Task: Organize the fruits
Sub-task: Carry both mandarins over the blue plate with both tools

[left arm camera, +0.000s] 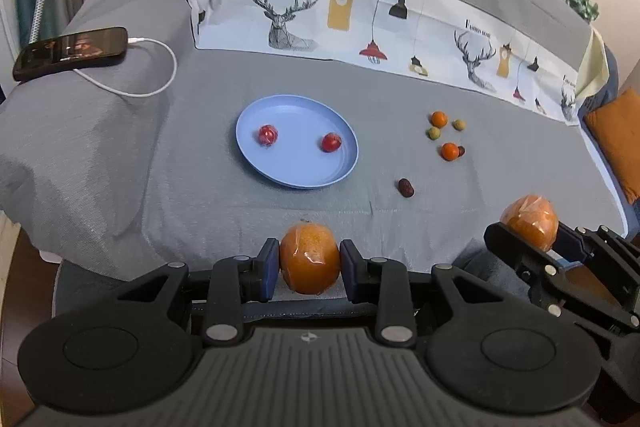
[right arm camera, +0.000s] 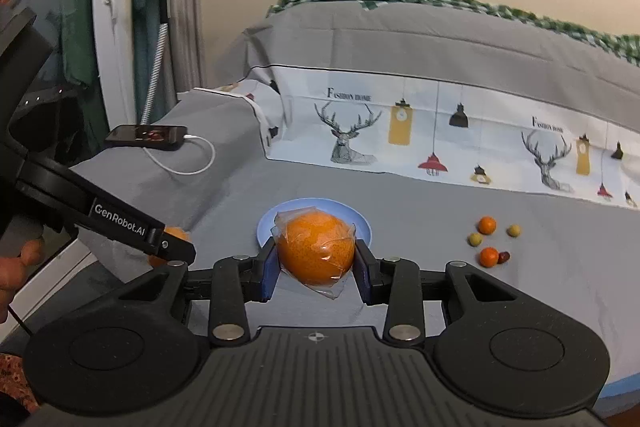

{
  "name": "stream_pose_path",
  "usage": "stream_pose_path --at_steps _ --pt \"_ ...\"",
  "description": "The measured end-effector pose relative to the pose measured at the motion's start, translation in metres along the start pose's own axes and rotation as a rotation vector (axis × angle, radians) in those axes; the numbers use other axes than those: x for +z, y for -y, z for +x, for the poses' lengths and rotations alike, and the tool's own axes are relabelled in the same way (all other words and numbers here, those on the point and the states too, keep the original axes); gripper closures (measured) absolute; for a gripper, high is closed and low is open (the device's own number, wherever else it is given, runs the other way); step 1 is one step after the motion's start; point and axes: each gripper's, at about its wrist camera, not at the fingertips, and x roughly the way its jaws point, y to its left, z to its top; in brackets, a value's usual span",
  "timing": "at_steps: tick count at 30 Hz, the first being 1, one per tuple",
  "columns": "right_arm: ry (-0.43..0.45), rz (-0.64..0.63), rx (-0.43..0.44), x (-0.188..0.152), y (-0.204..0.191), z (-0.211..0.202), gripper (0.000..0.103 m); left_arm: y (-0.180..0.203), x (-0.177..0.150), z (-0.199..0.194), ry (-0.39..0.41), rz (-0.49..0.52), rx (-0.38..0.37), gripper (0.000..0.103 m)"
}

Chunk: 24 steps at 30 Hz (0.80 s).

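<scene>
My left gripper (left arm camera: 309,263) is shut on a plastic-wrapped orange (left arm camera: 310,257), held above the near edge of the grey bed. My right gripper (right arm camera: 316,259) is shut on a second wrapped orange (right arm camera: 316,247); the left wrist view shows this orange (left arm camera: 530,221) at the right. A blue plate (left arm camera: 296,163) lies on the bed and holds two small red fruits (left arm camera: 267,135) (left arm camera: 331,142). To the right of the plate sit small loose fruits: two little oranges (left arm camera: 439,119) (left arm camera: 449,151), two greenish ones (left arm camera: 434,133) (left arm camera: 459,124) and a dark date (left arm camera: 405,187).
A phone (left arm camera: 72,51) on a white charging cable (left arm camera: 160,75) rests on the raised bedding at the left. A printed sheet band (left arm camera: 360,23) runs across the back. An orange cushion (left arm camera: 616,143) is at the right edge. A person's hand (right arm camera: 16,267) holds the left gripper's handle.
</scene>
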Motion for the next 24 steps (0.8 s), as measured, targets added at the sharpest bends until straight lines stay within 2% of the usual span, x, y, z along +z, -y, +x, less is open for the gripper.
stream_pose_path --at_steps 10,24 --pt "0.012 -0.049 0.003 0.004 -0.014 -0.007 0.063 -0.01 -0.003 -0.013 0.031 -0.023 -0.018 0.067" --pt "-0.017 -0.04 0.006 0.004 -0.011 0.003 0.064 -0.017 0.005 -0.006 0.024 -0.042 -0.01 0.067"
